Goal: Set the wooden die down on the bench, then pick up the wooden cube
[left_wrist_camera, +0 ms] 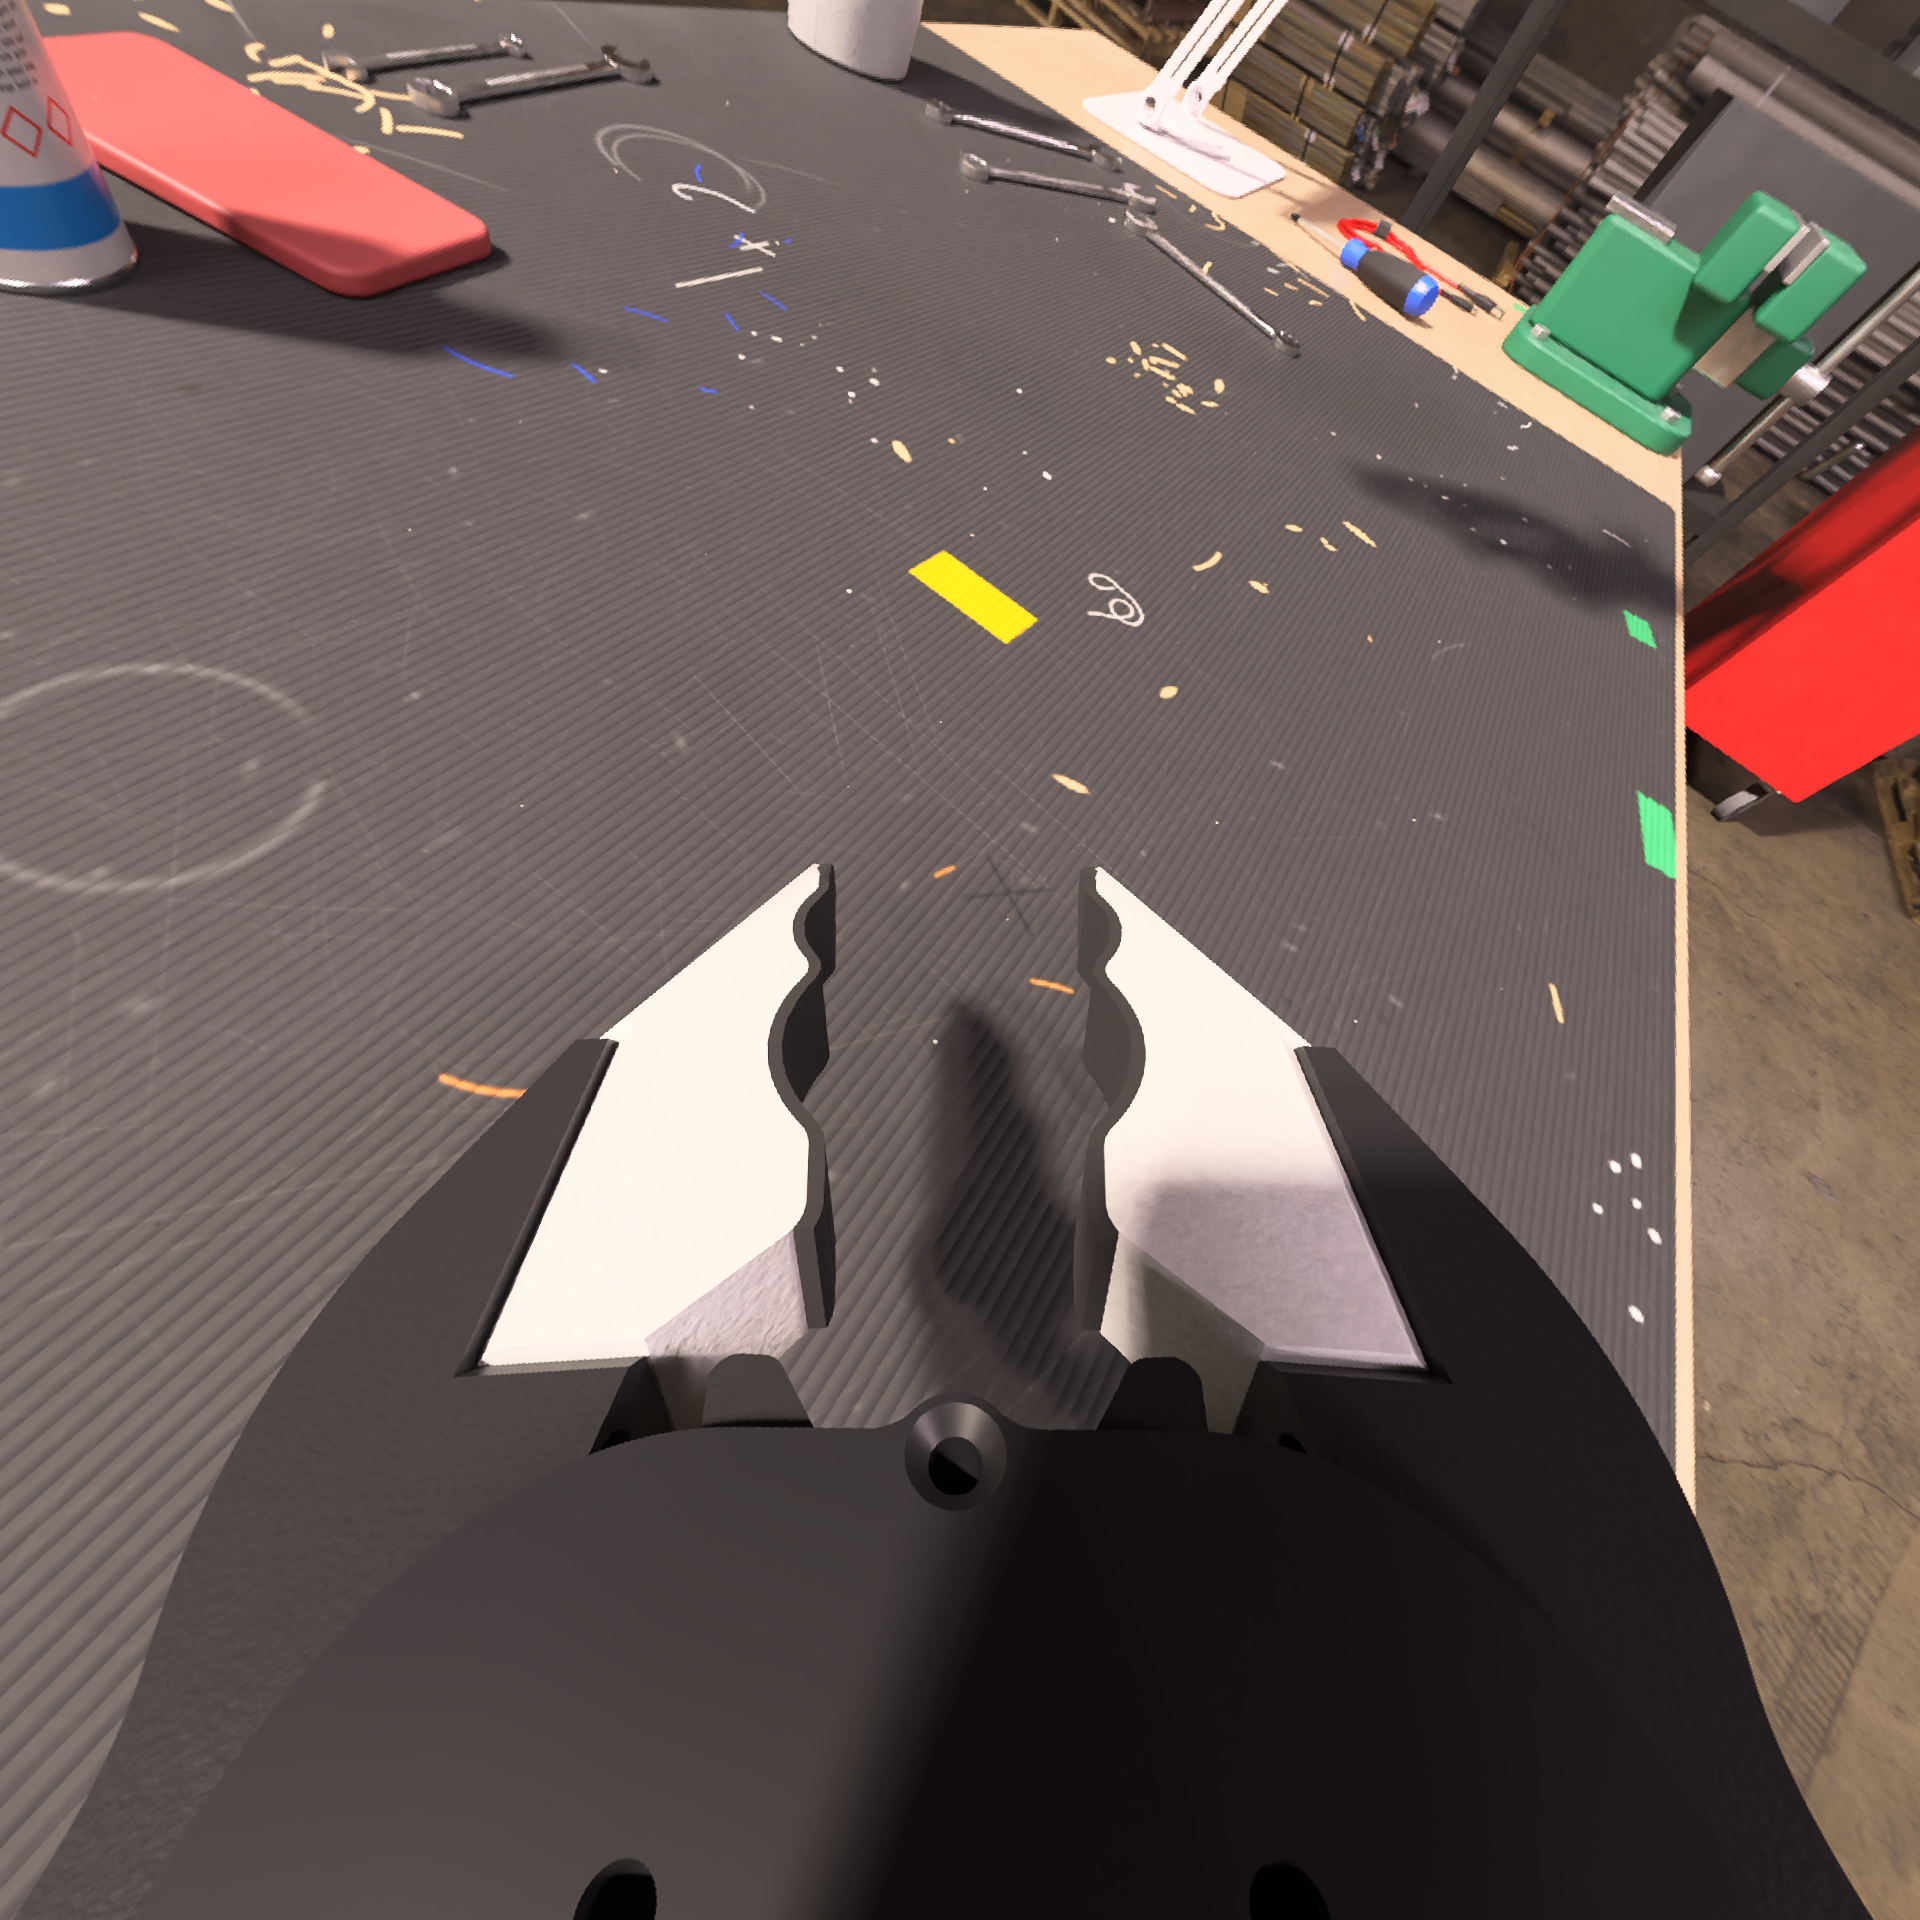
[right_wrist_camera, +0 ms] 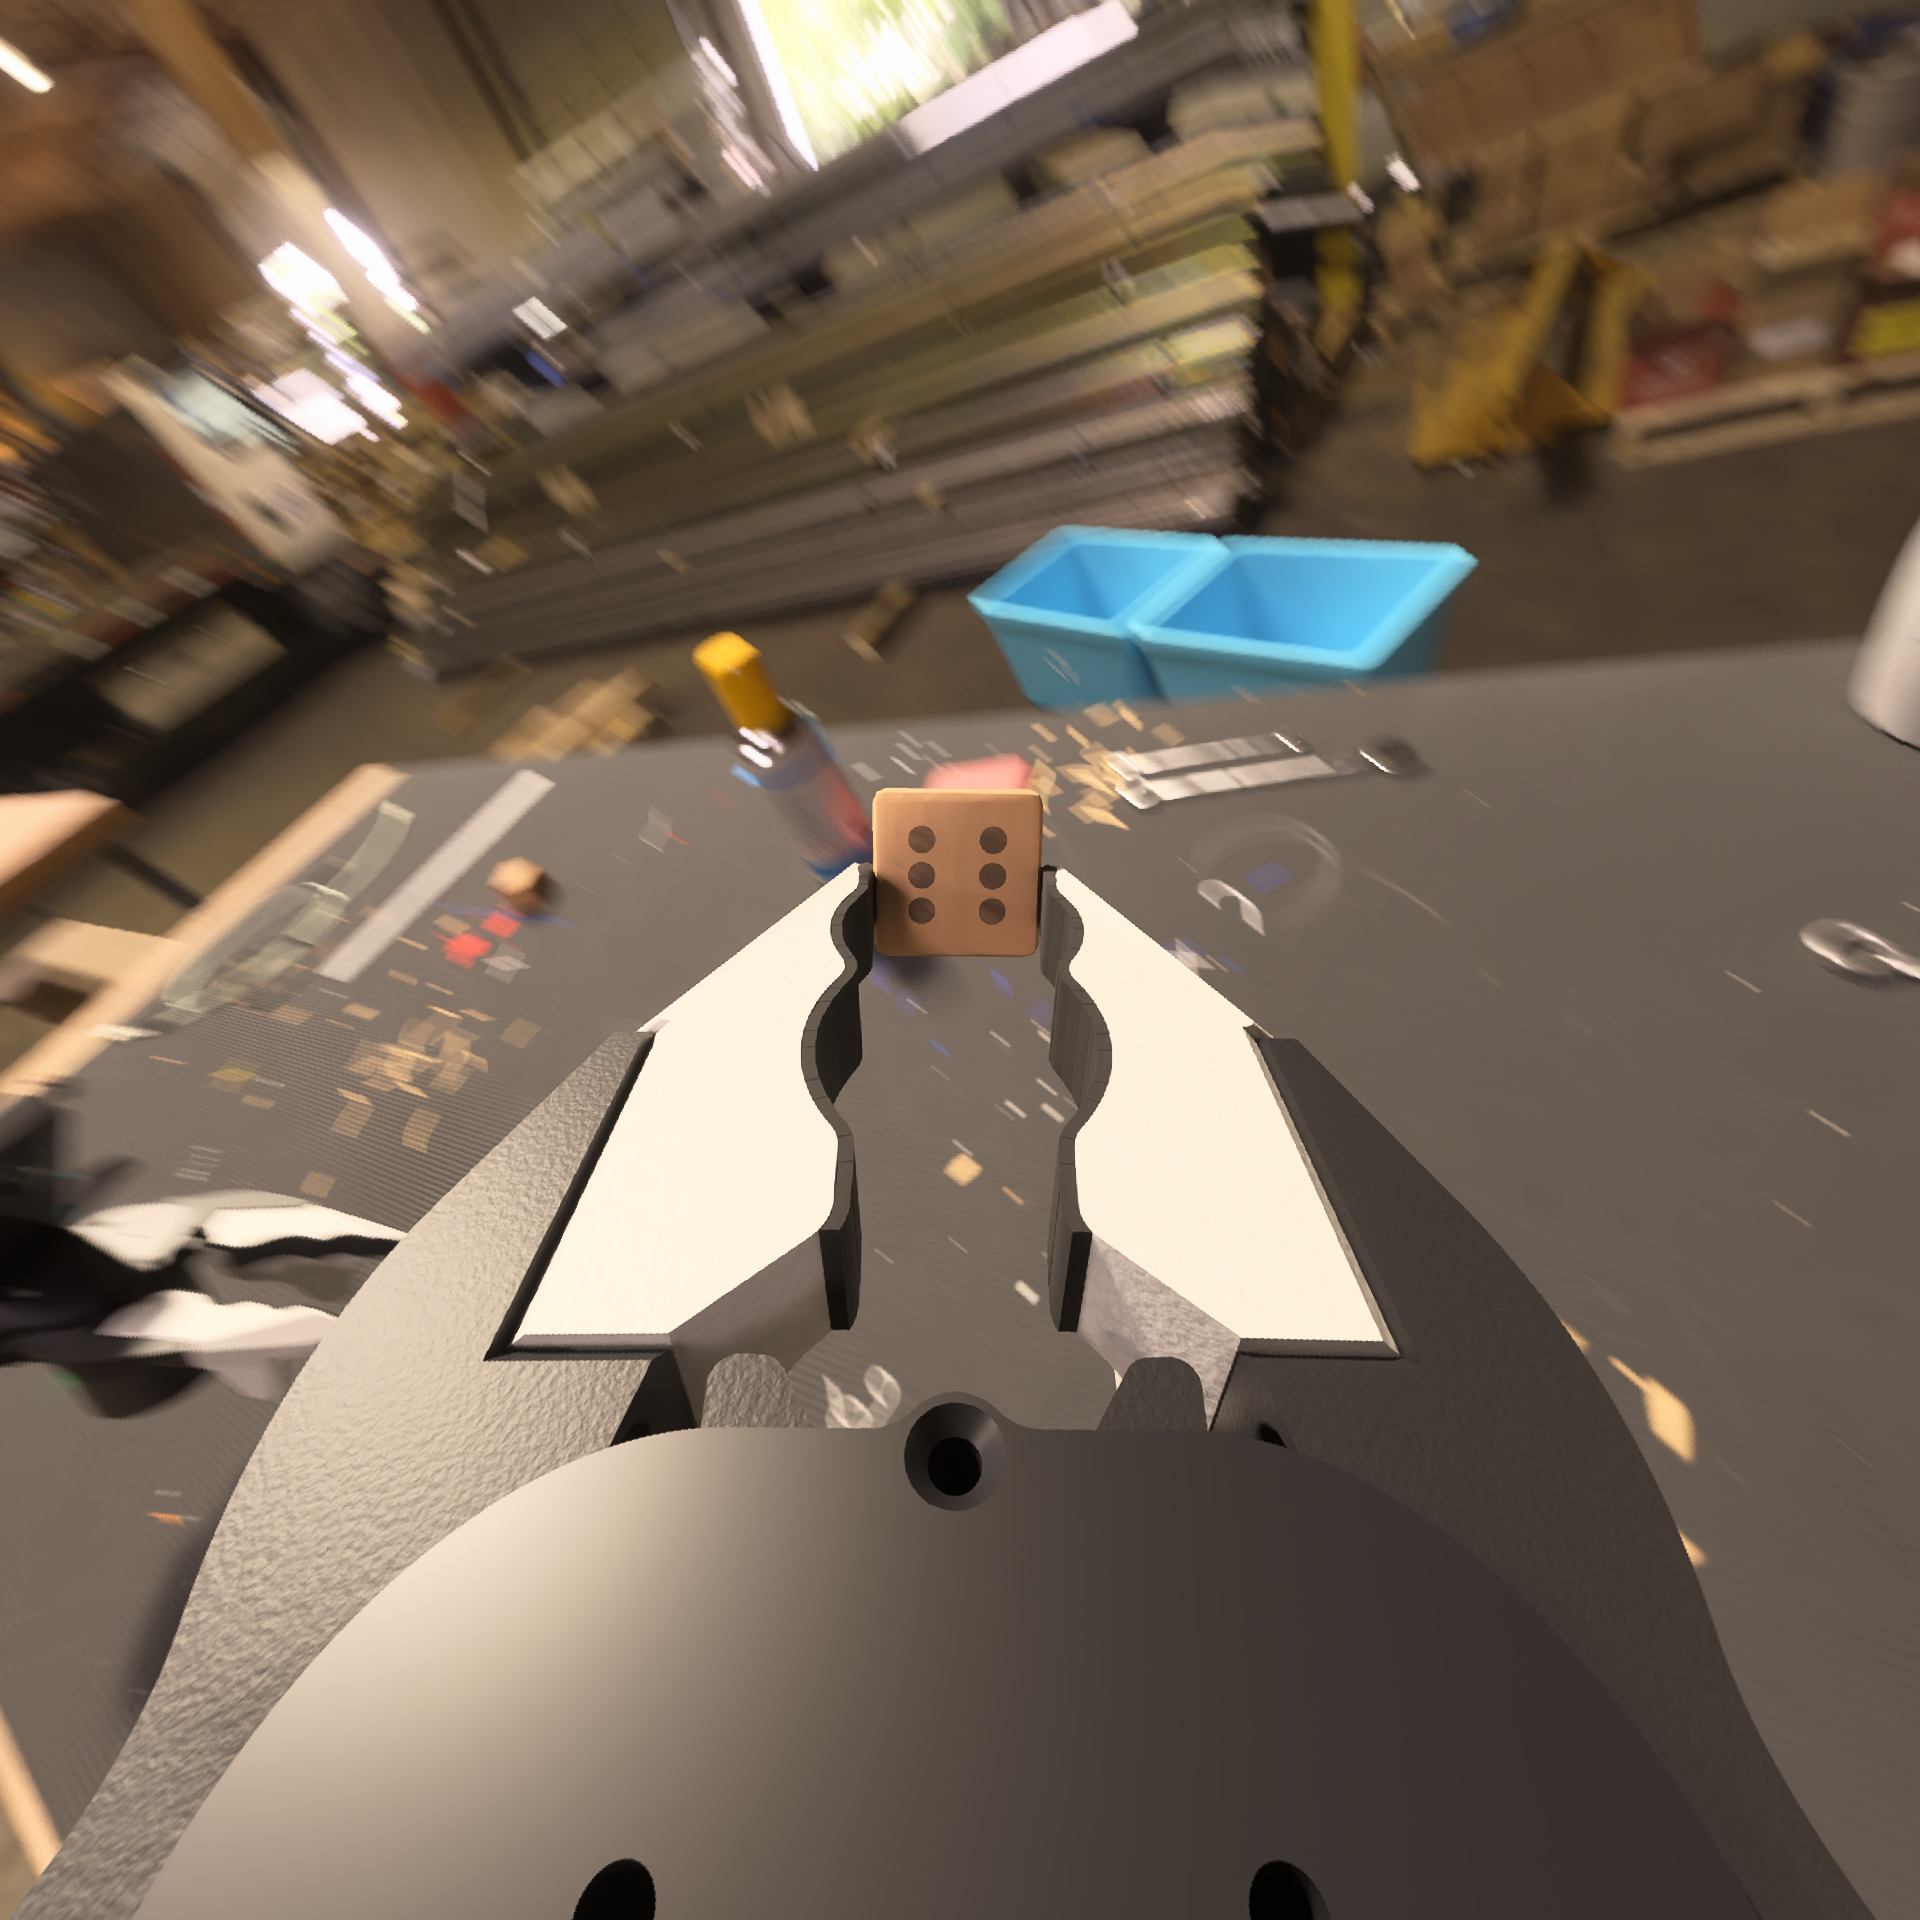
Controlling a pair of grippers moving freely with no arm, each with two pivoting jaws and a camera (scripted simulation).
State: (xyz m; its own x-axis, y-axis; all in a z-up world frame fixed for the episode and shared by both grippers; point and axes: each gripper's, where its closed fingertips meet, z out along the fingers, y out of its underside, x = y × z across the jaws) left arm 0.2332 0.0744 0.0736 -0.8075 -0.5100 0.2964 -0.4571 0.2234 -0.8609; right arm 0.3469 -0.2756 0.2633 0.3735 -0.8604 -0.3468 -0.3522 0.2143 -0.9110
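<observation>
My right gripper [right_wrist_camera: 956, 883] is shut on the wooden die [right_wrist_camera: 956, 871], held at its fingertips above the dark bench mat [right_wrist_camera: 1455, 1039], a dotted face toward the camera. The small wooden cube [right_wrist_camera: 518, 884] sits on the mat far to the left of the die. My left gripper [left_wrist_camera: 956, 878] is open and empty, low over the mat [left_wrist_camera: 520, 623]; neither die nor cube shows in the left wrist view. The other gripper [right_wrist_camera: 156, 1288] shows blurred at the left edge of the right wrist view.
The right wrist view shows a tube with a yellow cap [right_wrist_camera: 774, 748], blue bins [right_wrist_camera: 1226, 613], wrenches [right_wrist_camera: 1226, 774]. The left wrist view shows a red pad [left_wrist_camera: 270, 166], a can [left_wrist_camera: 52, 177], wrenches [left_wrist_camera: 520, 78], a screwdriver [left_wrist_camera: 1387, 275], a green vise [left_wrist_camera: 1683, 312] and the bench's right edge [left_wrist_camera: 1681, 935].
</observation>
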